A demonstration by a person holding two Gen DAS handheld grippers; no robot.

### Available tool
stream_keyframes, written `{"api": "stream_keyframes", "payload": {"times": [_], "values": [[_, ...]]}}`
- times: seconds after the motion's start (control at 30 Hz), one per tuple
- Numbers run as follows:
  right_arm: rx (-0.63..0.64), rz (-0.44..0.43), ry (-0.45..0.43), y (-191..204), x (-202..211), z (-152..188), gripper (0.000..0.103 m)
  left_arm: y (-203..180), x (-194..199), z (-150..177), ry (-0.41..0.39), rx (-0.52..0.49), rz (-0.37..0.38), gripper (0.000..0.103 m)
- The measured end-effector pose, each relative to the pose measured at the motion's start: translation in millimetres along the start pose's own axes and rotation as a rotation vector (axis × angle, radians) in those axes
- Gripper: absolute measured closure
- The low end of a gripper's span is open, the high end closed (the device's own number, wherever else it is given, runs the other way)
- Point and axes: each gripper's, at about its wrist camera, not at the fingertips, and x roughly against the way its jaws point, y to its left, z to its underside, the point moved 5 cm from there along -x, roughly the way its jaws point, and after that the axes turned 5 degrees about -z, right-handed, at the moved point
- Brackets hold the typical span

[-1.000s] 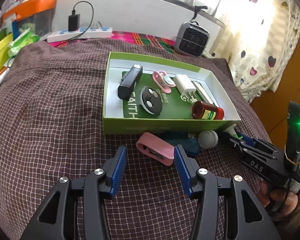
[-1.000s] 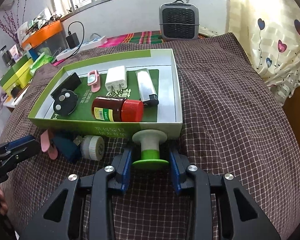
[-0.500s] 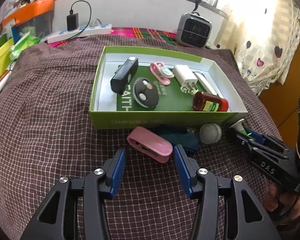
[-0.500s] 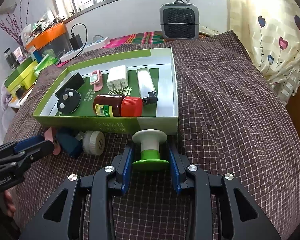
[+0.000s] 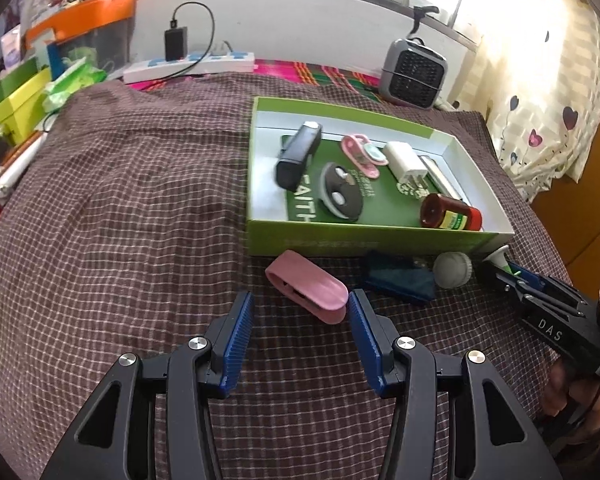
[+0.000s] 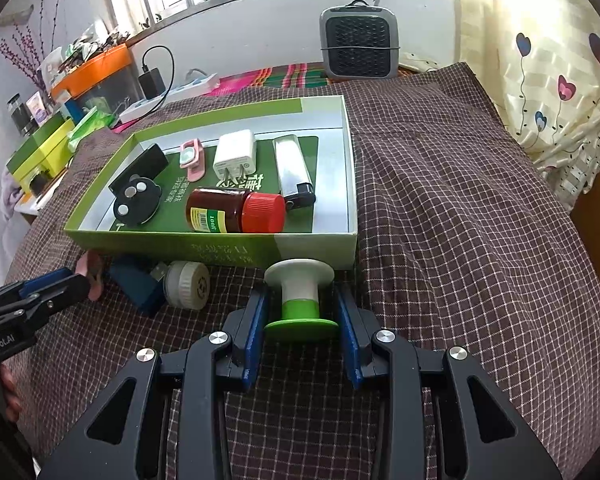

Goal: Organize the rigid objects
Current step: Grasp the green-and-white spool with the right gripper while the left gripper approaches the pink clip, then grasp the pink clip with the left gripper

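Note:
A green box [image 5: 340, 240] [image 6: 220, 250] on the checked cloth holds a black case, a round black fob, a pink clip, a white charger [image 6: 236, 154], a lighter and a brown bottle with a red cap [image 6: 236, 210]. My left gripper [image 5: 300, 312] is open, with the near end of a pink case [image 5: 308, 286] between its fingertips. My right gripper [image 6: 300, 312] is shut on a white and green spool [image 6: 300, 296], just in front of the box's near right corner. A dark blue item [image 5: 400, 280] and a white round cap [image 5: 452, 270] [image 6: 186, 284] lie before the box.
A grey fan heater [image 6: 358, 44] stands behind the box. A power strip with a charger [image 5: 188, 64] lies at the back. Green and orange boxes [image 5: 16, 96] stand at the far left. A heart-print curtain [image 6: 560, 80] hangs on the right.
My left gripper has shifted left and closer, so the pink case's end now sits between its fingertips. My right gripper has kept hold of the spool near the box corner.

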Motion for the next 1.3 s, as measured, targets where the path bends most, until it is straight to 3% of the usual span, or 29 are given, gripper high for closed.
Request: {"api": "stream_keyframes", "payload": {"times": [0.37,0.53,0.83,1.3], "values": [[0.0,-0.001,0.0,-0.1,0.1,0.0,0.068,21.8,10.4,5.5,-0.019,0.029,-0.047,0.055],[0.0,-0.001,0.0,0.0,0.0,0.1,0.068,15.9,16.1,2.4,-0.037,0.037,-0.014,0.055],[0.0,0.0,0.0,0.0,-0.2,0.1,0.068,5.8,-4.9,-4.2,-0.007,0.012,-0.04,0.055],[0.009,0.012,0.003,1.4,-1.1,0.8,0.068,31.2,-15.9,-8.2,-0.007,0.038,-0.073,0.055]]}}
